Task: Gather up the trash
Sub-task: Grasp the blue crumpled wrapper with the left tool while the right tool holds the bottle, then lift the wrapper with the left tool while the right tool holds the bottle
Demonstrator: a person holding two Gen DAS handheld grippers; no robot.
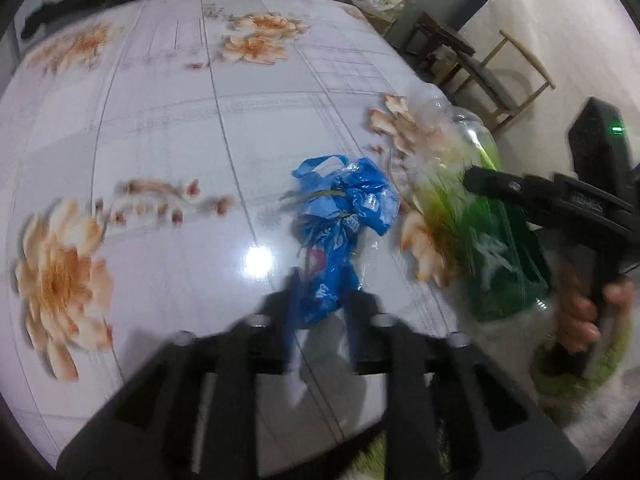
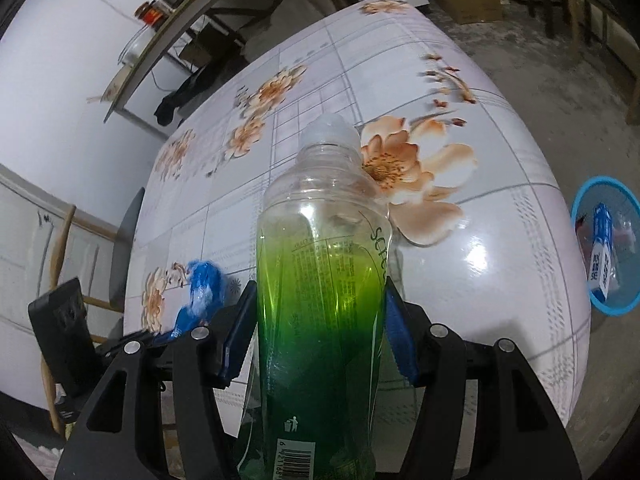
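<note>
**Q:** Left wrist view first, nearest thing outward: what does the left gripper have?

**A:** Its two black fingers reach forward from the bottom edge. The near end of a crumpled blue wrapper lies between them on the flowered table. This view is blurred, so I cannot tell whether the pads press on the wrapper or stand just off it. The wrapper stretches away toward 12 o'clock, its long axis roughly in line with the fingers, a loose loop at the far end. The left gripper is clearly the nearer one to it.

**Q:** And at 3 o'clock?

**A:** The right gripper, held by a hand in a fuzzy green sleeve, carries a green bottle.

**Q:** From the right wrist view?

**A:** The right gripper pinches the green bottle at its lower body, blue pads on both sides. The bottle's long axis runs straight ahead toward 12 o'clock, white cap farthest (it looks empty, though the tint makes that uncertain). The blue wrapper shows at 9 o'clock.

**Q:** Where would the trash go?

**A:** Probably the blue bin on the floor at 3 o'clock, beyond the table edge, already holding a carton.
</note>
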